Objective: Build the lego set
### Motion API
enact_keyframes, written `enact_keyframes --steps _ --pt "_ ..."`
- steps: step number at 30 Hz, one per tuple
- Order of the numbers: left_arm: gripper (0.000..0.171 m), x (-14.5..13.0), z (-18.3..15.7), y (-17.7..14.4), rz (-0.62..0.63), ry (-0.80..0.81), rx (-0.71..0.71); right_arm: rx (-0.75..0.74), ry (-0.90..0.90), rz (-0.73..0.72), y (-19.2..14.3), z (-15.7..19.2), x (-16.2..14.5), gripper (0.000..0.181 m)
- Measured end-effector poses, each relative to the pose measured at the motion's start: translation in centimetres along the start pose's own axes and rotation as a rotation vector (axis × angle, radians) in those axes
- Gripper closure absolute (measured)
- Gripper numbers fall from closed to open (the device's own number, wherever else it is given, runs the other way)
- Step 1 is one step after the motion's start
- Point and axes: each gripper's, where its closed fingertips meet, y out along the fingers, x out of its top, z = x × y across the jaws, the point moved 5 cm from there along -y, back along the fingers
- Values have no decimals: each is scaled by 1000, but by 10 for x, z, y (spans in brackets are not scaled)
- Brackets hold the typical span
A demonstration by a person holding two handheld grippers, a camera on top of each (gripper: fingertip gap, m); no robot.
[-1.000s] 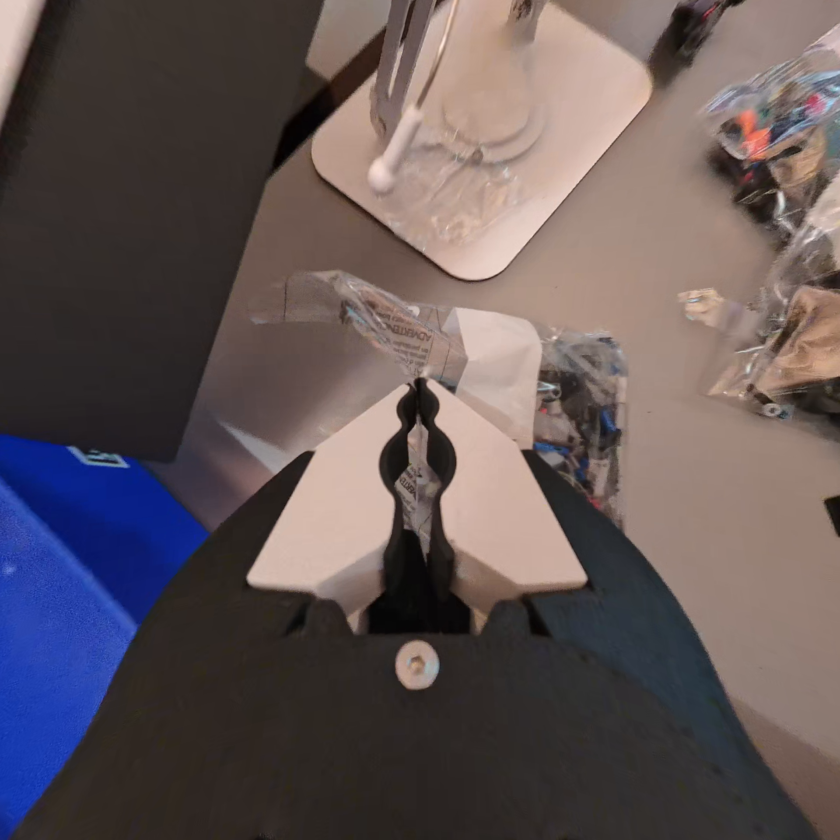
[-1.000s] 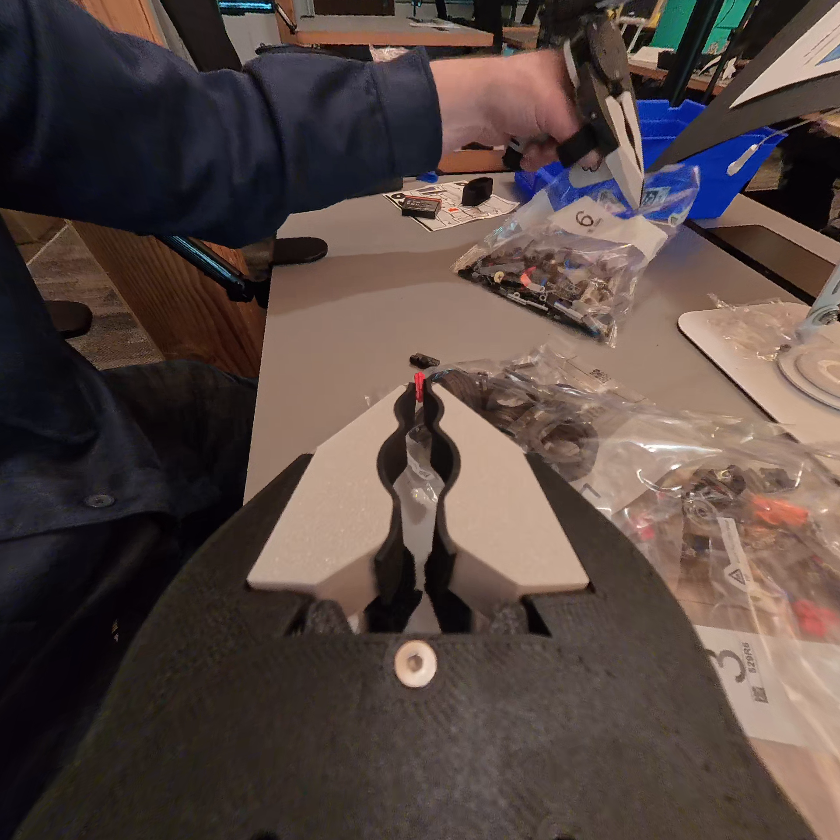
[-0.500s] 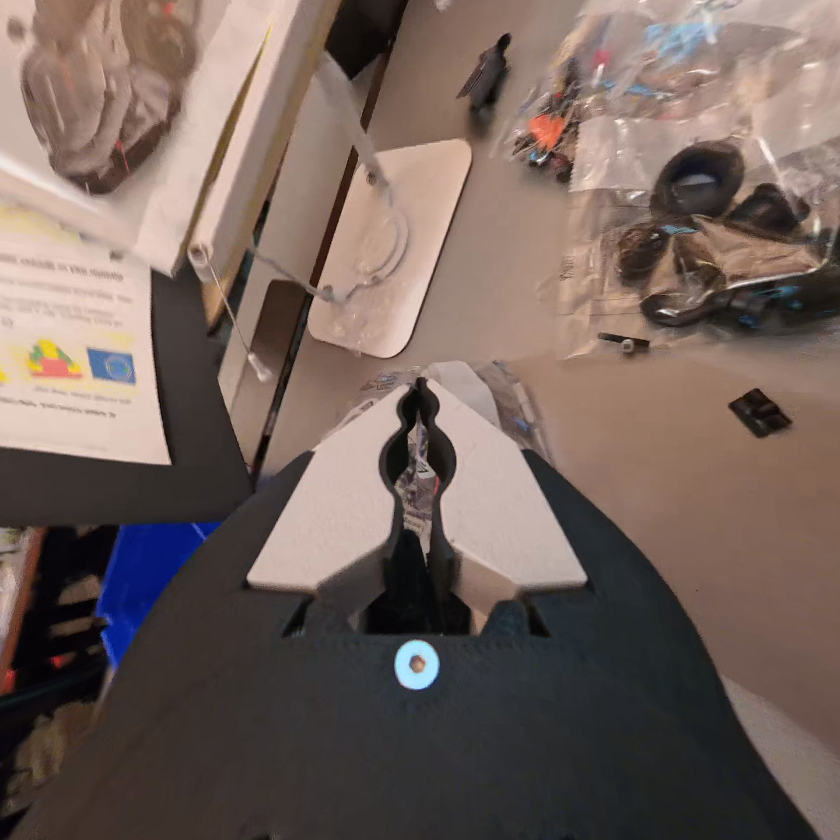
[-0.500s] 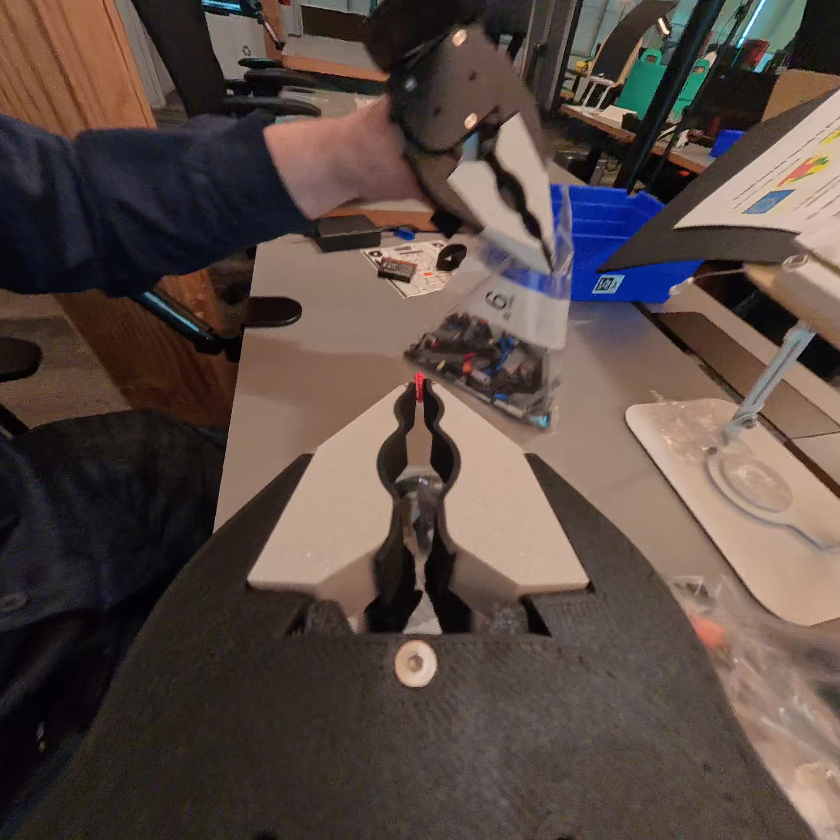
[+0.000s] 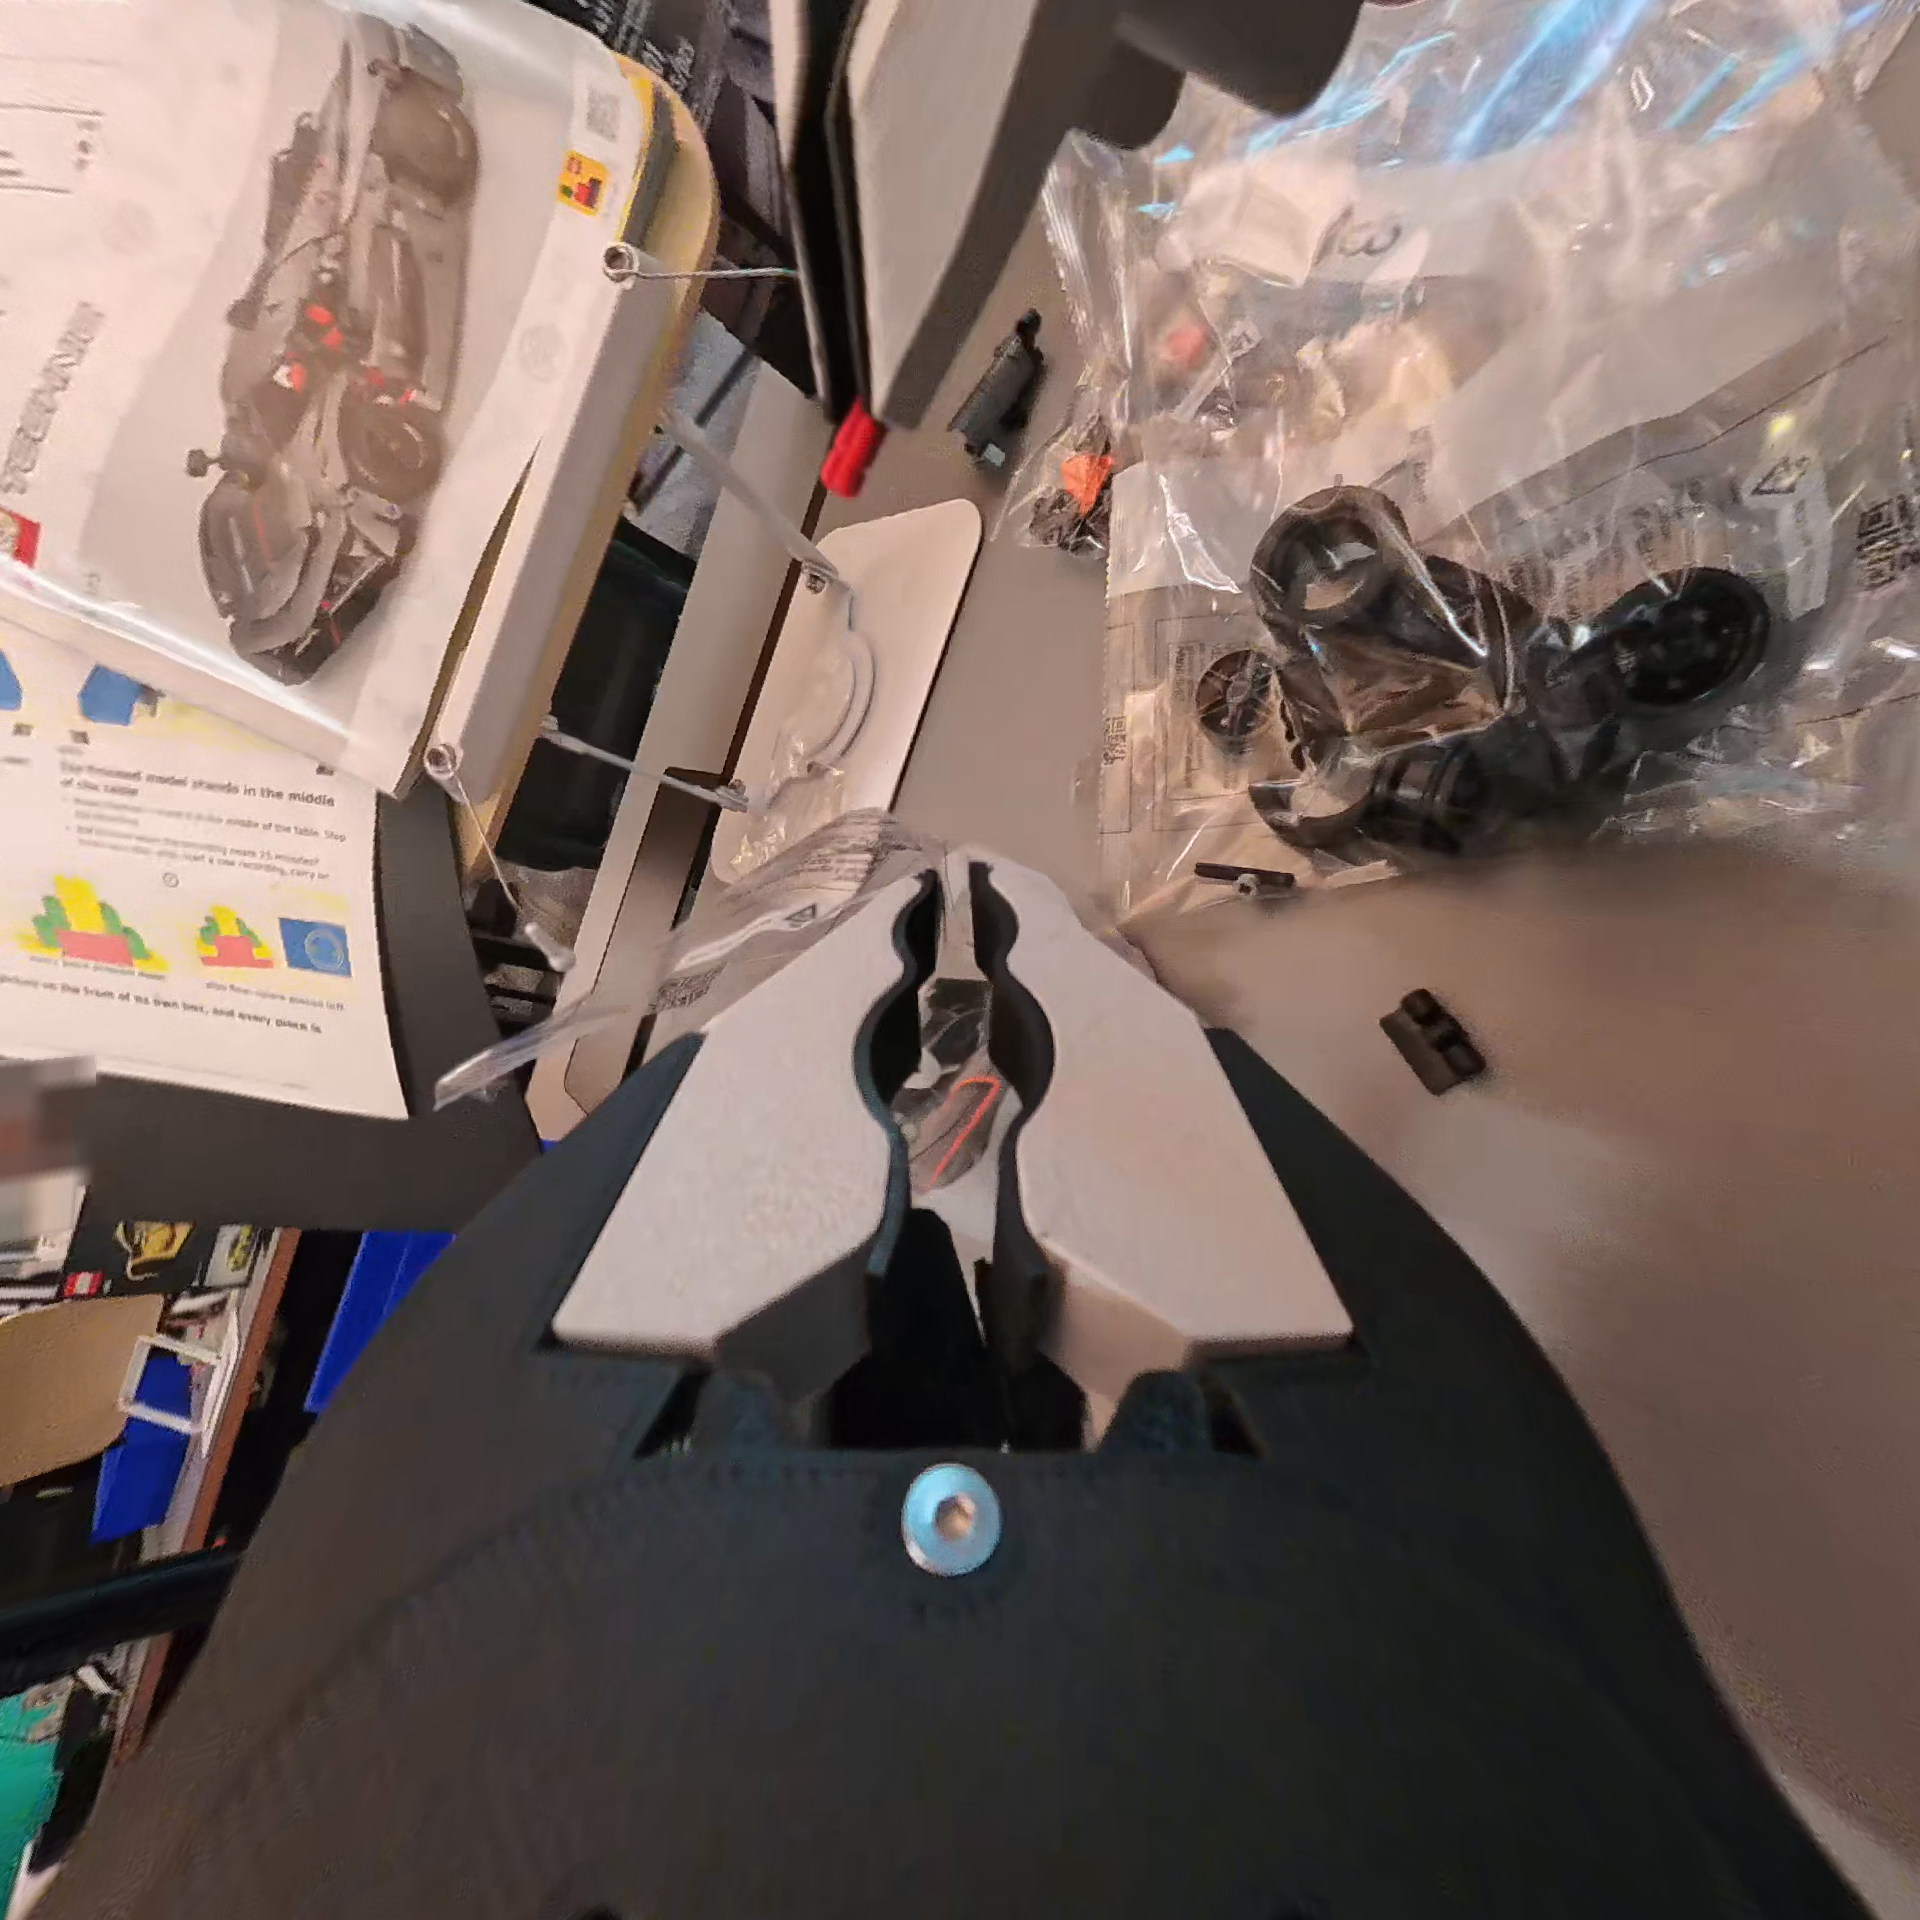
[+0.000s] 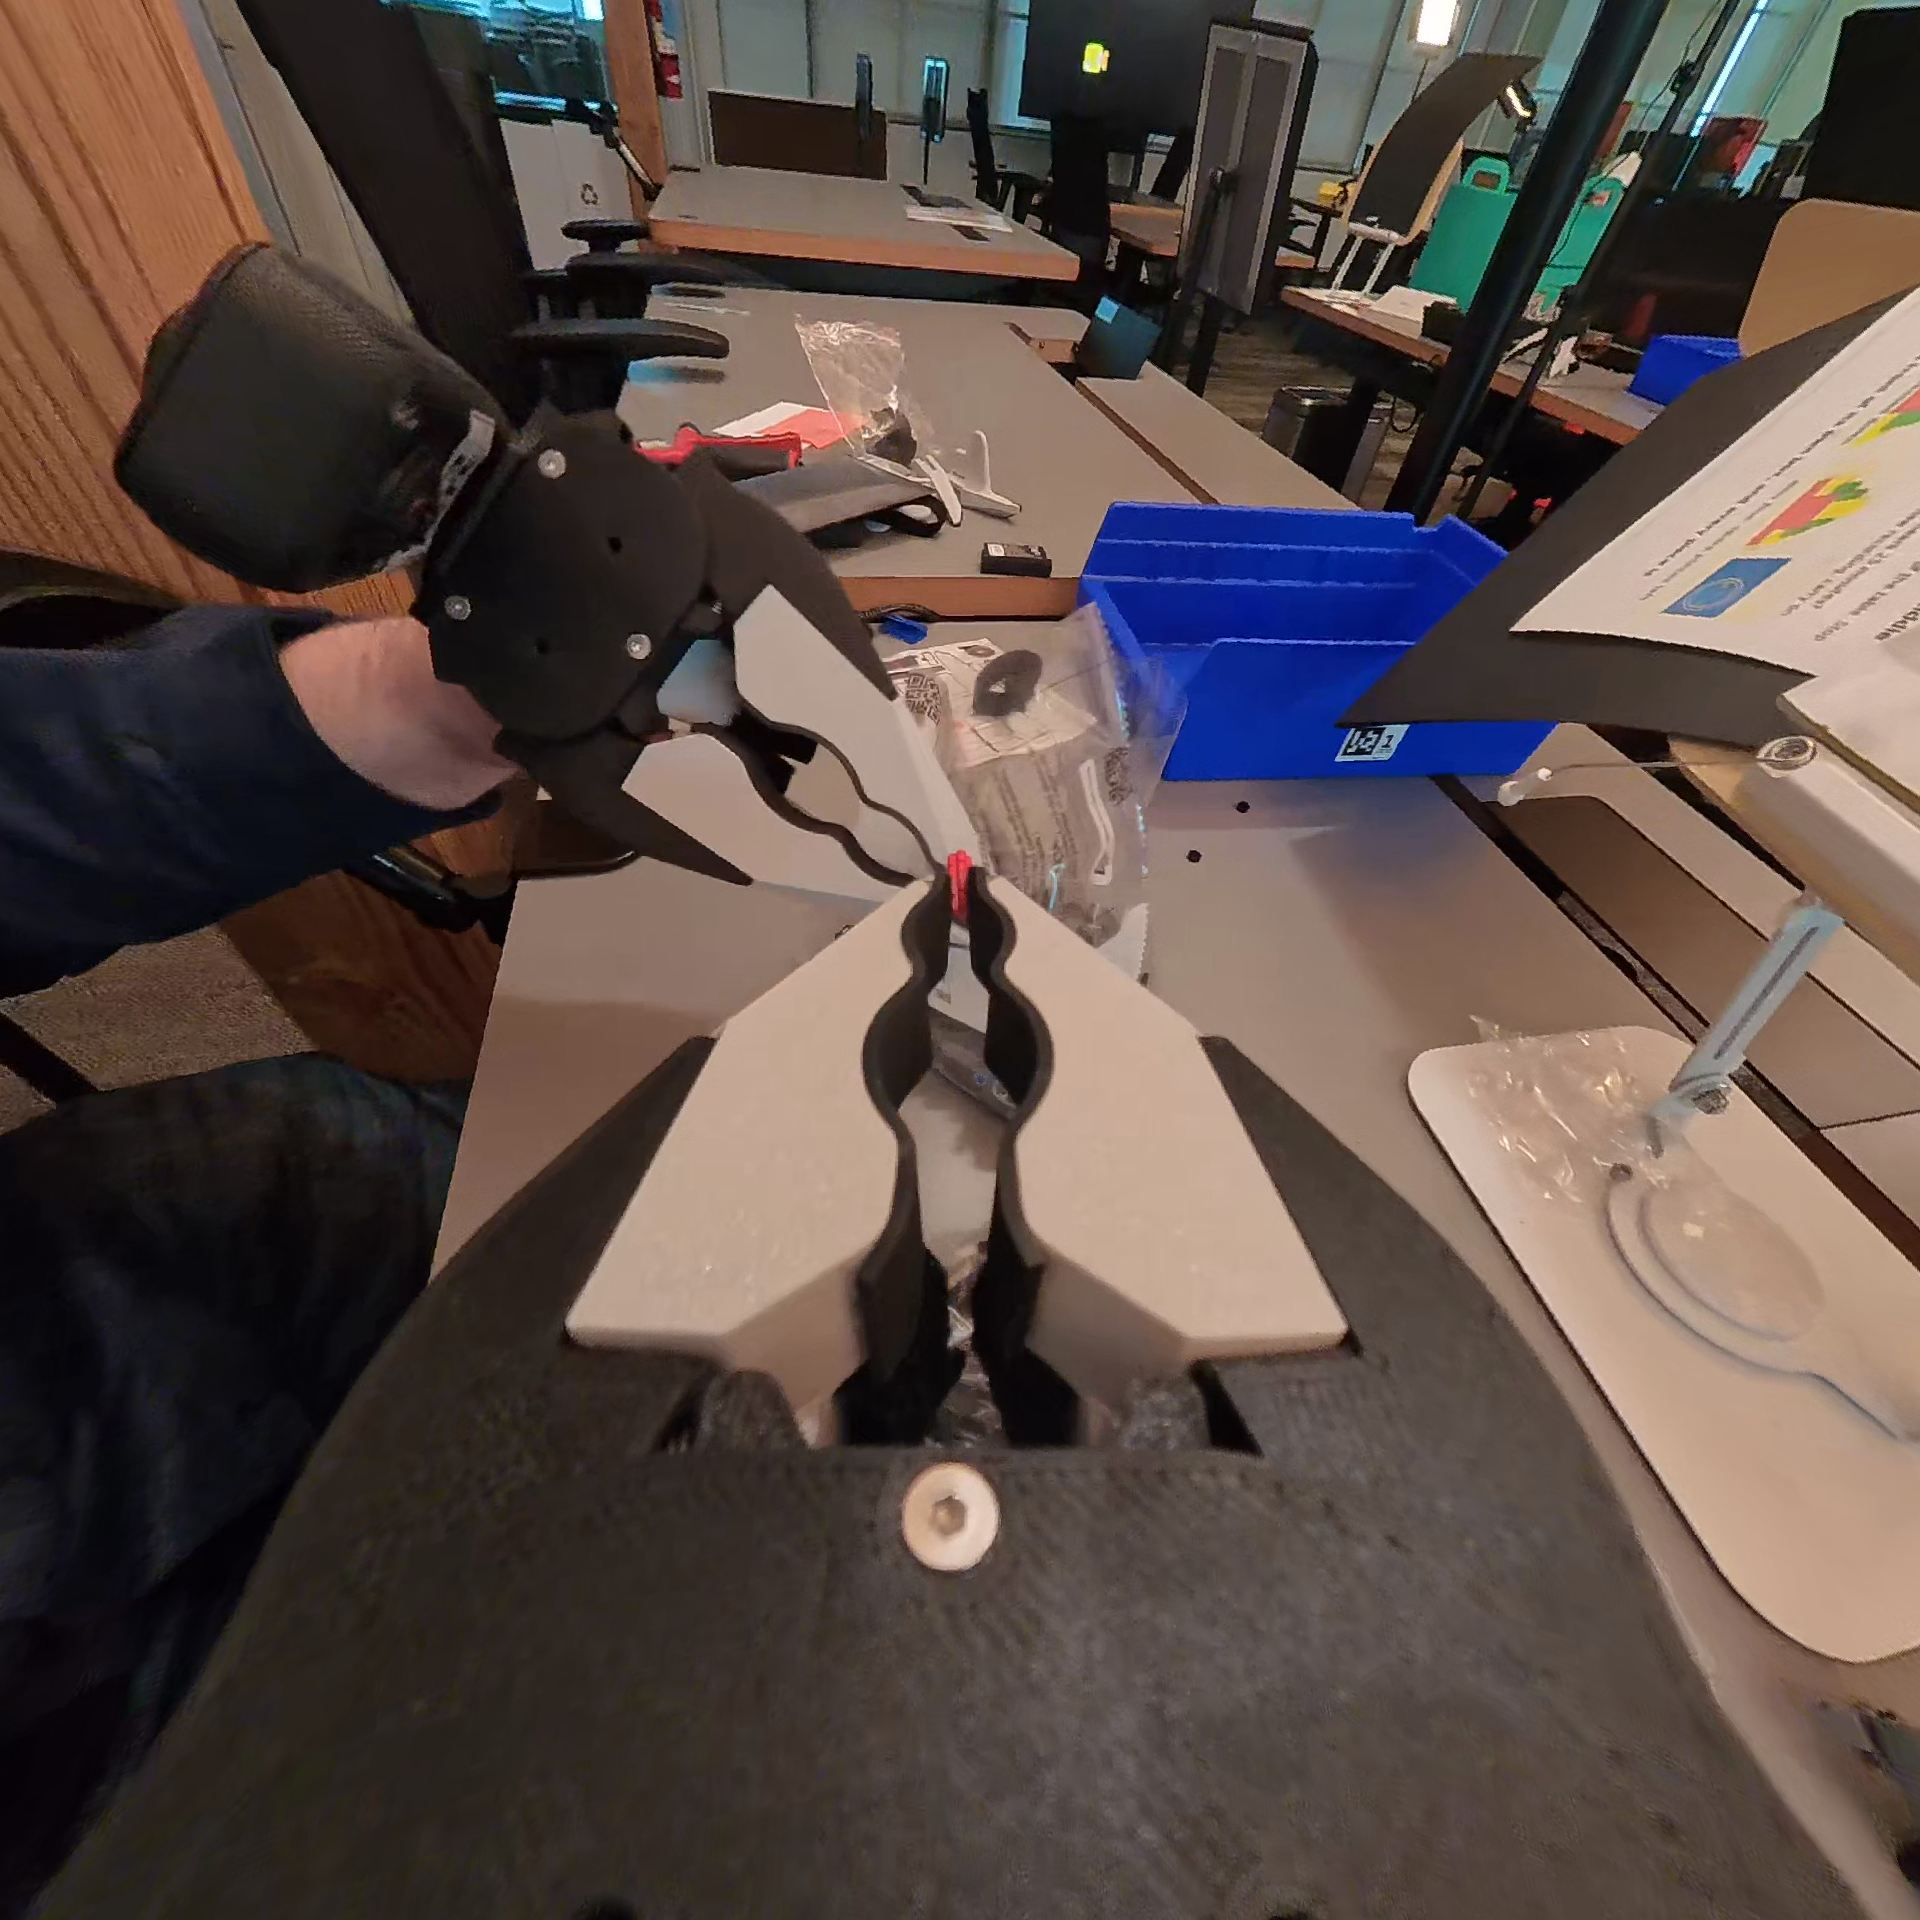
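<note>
My left gripper (image 5: pixel 954 878) is shut on the top edge of a clear plastic bag of lego parts (image 5: pixel 800 920). The bag hangs from it above the grey table (image 5: pixel 1558 1247). In the right wrist view the left gripper (image 6: pixel 925 868) holds the bag (image 6: pixel 1049 790) just behind my right gripper's tips. My right gripper (image 6: pixel 961 894) is shut on a small red lego piece (image 6: pixel 958 875). The red piece (image 5: pixel 852 462) also shows at the right gripper's tips in the left wrist view. I cannot tell whether the red piece touches the bag.
Several more bags of parts, one with black wheels (image 5: pixel 1455 675), lie on the table. A small black piece (image 5: pixel 1434 1039) lies loose. An instruction booklet (image 5: pixel 312 364) rests on a stand with a white base (image 6: pixel 1662 1299). A blue bin (image 6: pixel 1299 623) stands behind. A person's sleeve (image 6: pixel 156 748) is at the left. The gap from one gripper's tips to the other's is roughly 8 cm.
My left gripper has lifted the bag off the table and carried it toward my right gripper. My right gripper has risen away from the bags, still holding the red piece.
</note>
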Motion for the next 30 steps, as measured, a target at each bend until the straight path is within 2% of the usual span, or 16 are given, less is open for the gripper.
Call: enact_keyframes --steps 5,11,14,20,23,24,26,30 --pt "167 2 -18 -8 2 24 41 76 -11 -14 8 7 15 181" --pt "168 9 -35 -7 19 54 51 164 -66 71 46 21 30 180" --pt "168 12 -45 -6 23 56 41 180 -79 171 66 22 26 181" --pt "169 12 -59 -6 25 48 35 26 -192 545 89 -4 -25 181" --pt "168 10 -61 -8 22 52 43 110 -182 497 93 10 -20 181" --pt "168 9 -62 -9 23 46 49 104 -186 510 95 10 -21 180" --pt "167 6 -61 -10 29 39 66 -12 -207 539 97 -3 -21 180" --pt "165 3 -63 -14 30 38 81 59 -124 446 94 -3 -8 172"
